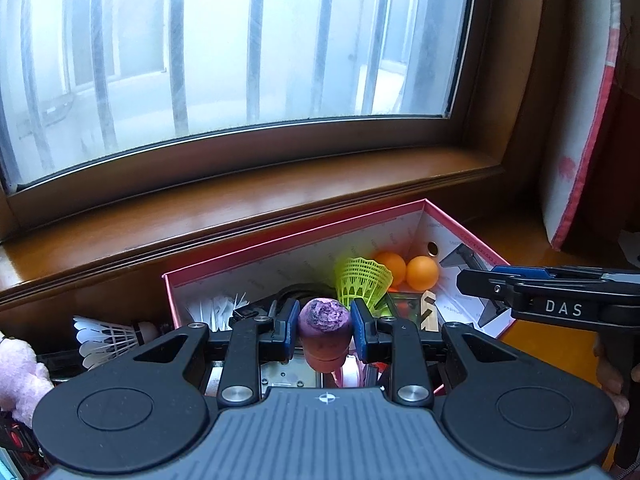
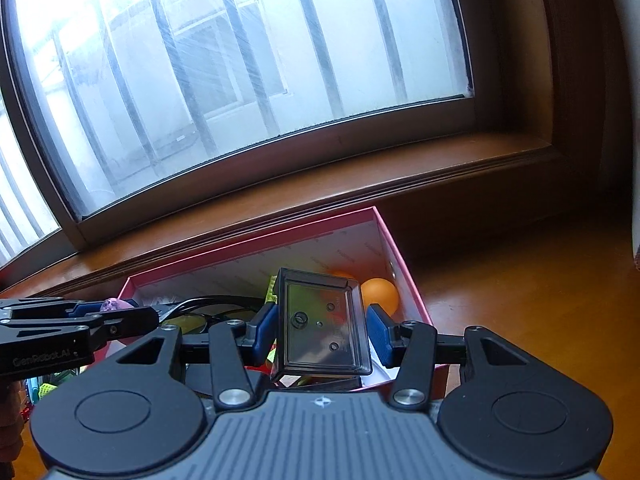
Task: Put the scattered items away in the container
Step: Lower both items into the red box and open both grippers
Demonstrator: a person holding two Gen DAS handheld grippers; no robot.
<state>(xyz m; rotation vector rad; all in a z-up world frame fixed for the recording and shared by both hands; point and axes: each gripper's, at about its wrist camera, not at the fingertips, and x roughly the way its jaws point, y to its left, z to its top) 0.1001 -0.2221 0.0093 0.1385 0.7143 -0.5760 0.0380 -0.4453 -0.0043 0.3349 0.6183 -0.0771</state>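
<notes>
Left claw [image 1: 325,330] pinching purple-tipped stopper [image 1: 324,330], right claw [image 2: 322,330] gripping dark tray [image 2: 323,326]

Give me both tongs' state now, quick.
Left tongs: closed on a shuttlecock's purple cork head.
Right tongs: closed on a smoky clear plastic case.

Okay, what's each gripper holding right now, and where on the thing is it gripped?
Left gripper: a purple-topped stopper, pinched at its sides. Right gripper: a clear plastic case, clamped across its side edges.

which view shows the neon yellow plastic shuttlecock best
Left wrist view: the neon yellow plastic shuttlecock stands clear inside the pink cardboard box. In the right wrist view only a sliver shows behind the held smoky clear plastic case.
</notes>
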